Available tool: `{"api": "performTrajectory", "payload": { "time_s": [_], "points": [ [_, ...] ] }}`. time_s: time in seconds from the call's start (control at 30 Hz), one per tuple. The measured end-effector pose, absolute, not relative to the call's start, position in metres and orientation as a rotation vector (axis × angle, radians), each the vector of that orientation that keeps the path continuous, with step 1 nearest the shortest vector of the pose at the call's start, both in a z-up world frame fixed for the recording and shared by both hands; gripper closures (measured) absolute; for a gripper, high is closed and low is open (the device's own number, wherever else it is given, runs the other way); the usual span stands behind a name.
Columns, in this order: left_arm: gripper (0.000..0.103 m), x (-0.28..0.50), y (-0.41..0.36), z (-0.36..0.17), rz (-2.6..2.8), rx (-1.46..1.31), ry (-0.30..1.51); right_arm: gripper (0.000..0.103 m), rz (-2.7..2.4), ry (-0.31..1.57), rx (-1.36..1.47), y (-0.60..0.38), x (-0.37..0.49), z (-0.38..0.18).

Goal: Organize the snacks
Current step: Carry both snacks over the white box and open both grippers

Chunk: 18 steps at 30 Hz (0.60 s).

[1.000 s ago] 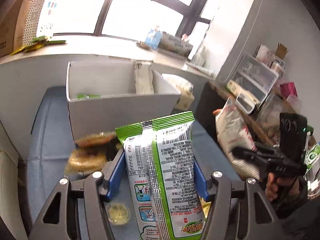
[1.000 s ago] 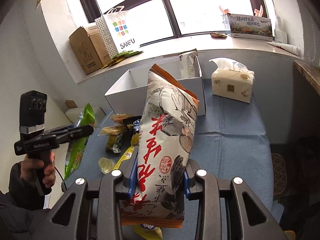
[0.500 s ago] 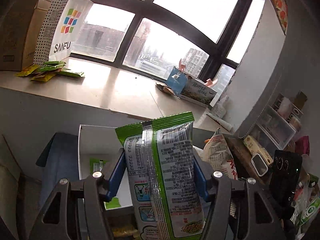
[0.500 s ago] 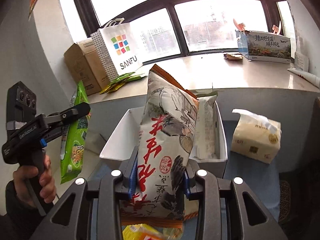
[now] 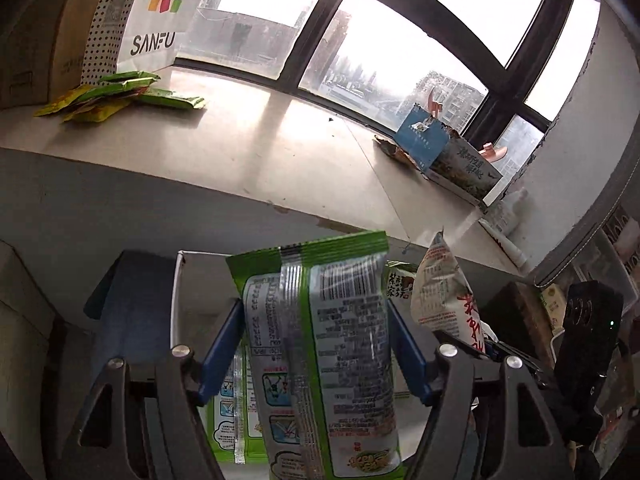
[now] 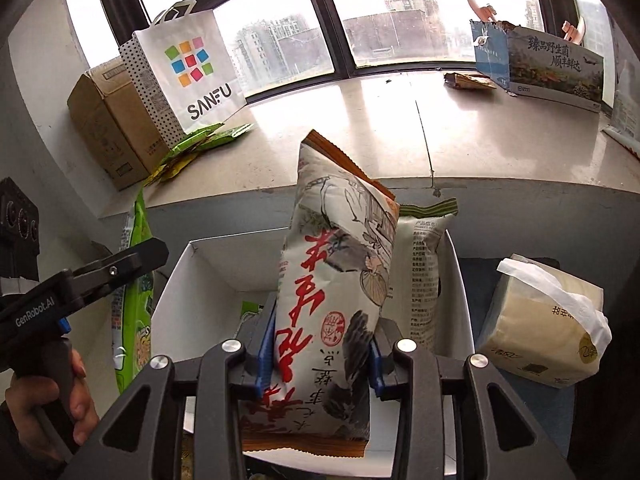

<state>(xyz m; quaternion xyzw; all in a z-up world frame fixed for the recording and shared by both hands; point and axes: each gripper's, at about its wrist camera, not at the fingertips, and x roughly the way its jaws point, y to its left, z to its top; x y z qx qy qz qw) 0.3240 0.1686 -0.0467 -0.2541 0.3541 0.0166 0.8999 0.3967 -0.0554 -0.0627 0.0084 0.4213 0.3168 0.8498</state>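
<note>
My left gripper (image 5: 314, 344) is shut on a green-and-white snack packet (image 5: 320, 344), held upright above the white open box (image 5: 178, 300). My right gripper (image 6: 320, 344) is shut on a white snack bag with red characters (image 6: 332, 304), held upright over the same white box (image 6: 180, 280). The red-lettered bag also shows in the left wrist view (image 5: 444, 292). The green packet shows in the right wrist view (image 6: 134, 300) at the left. A white packet (image 6: 420, 272) stands in the box's right end. A green item (image 6: 248, 308) lies on the box floor.
A tissue pack (image 6: 548, 320) sits right of the box on the blue cloth. On the windowsill stand a SANFU paper bag (image 6: 192, 68), a cardboard box (image 6: 108, 120), flat green sachets (image 5: 116, 96) and a printed carton (image 6: 552, 64).
Both grippers rose and moved forward with their bags, from over the loose snacks on the blue cloth to above the white box. The windowsill now fills more of both views.
</note>
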Motion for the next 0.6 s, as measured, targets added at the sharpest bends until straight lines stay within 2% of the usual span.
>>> {"api": "performTrajectory", "payload": {
  "time_s": [0.03, 0.07, 0.27, 0.6],
  "points": [
    [0.008, 0.325, 0.171, -0.051, 0.038, -0.54, 0.756, 0.024, 0.672, 0.895, 0.037, -0.057, 0.4, -0.064],
    [0.0, 0.324, 0.172, -0.054, 0.046, -0.546, 0.77, 0.0, 0.661, 0.899, 0.057, -0.059, 0.402, -0.065],
    [0.0, 0.313, 0.17, -0.051, 0.089, -0.467, 0.773, 0.0, 0.623, 0.861, 0.124, -0.079, 0.4, -0.062],
    [0.0, 0.268, 0.141, -0.012, 0.054, -0.287, 0.706, 0.0, 0.681, 0.798, -0.013, -0.077, 0.359, -0.042]
  ]
}}
